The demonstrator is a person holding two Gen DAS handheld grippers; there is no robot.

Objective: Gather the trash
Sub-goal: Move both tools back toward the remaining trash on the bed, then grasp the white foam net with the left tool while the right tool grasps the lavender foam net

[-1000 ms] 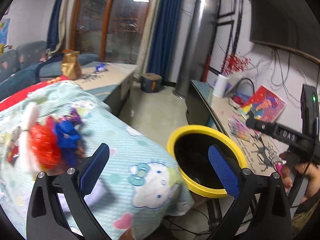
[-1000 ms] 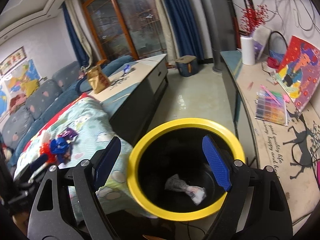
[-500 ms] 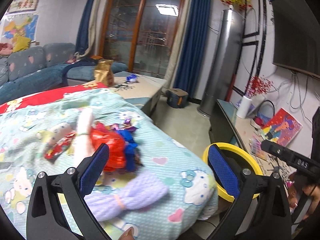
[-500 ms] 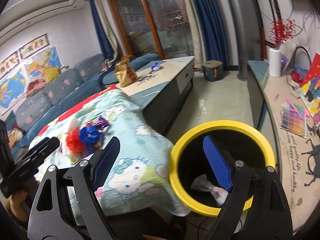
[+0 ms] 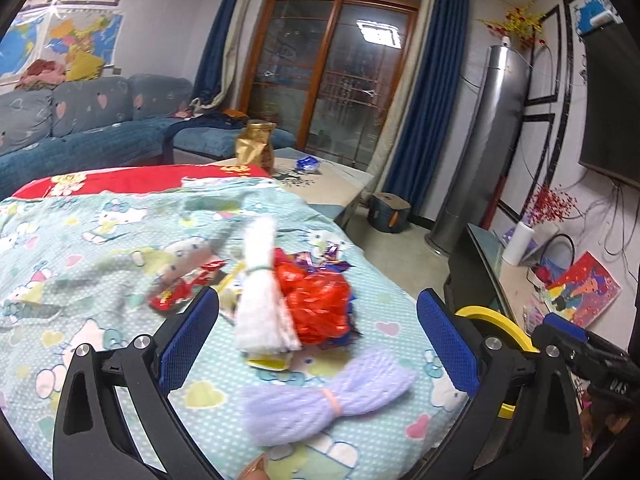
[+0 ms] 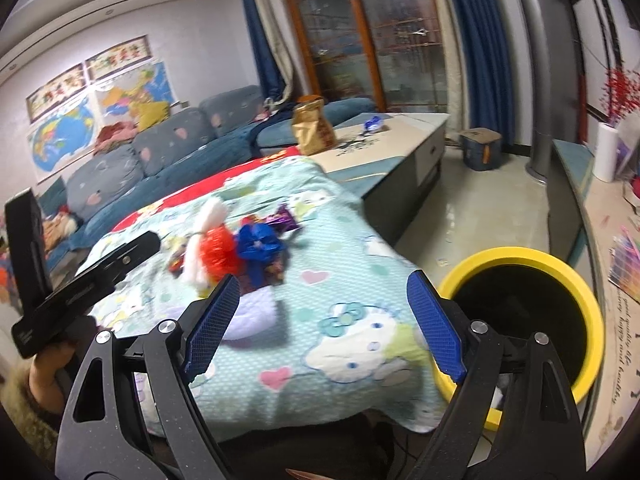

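We held the left gripper (image 5: 318, 336) spread wide and empty above the litter pile (image 5: 304, 300) near the blanket's (image 5: 120, 248) right edge, ready to grab, while the right gripper (image 6: 324, 328), likewise spread and empty, hung beside the yellow-rimmed bin (image 6: 532, 256) waiting just past that edge.

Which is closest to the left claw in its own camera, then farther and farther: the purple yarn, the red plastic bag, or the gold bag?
From the left claw:
1. Purple yarn, on the blanket right between the fingers.
2. Red plastic bag, farther up the blanket, beside the white bundle.
3. Gold bag, standing on the table behind the blanket.
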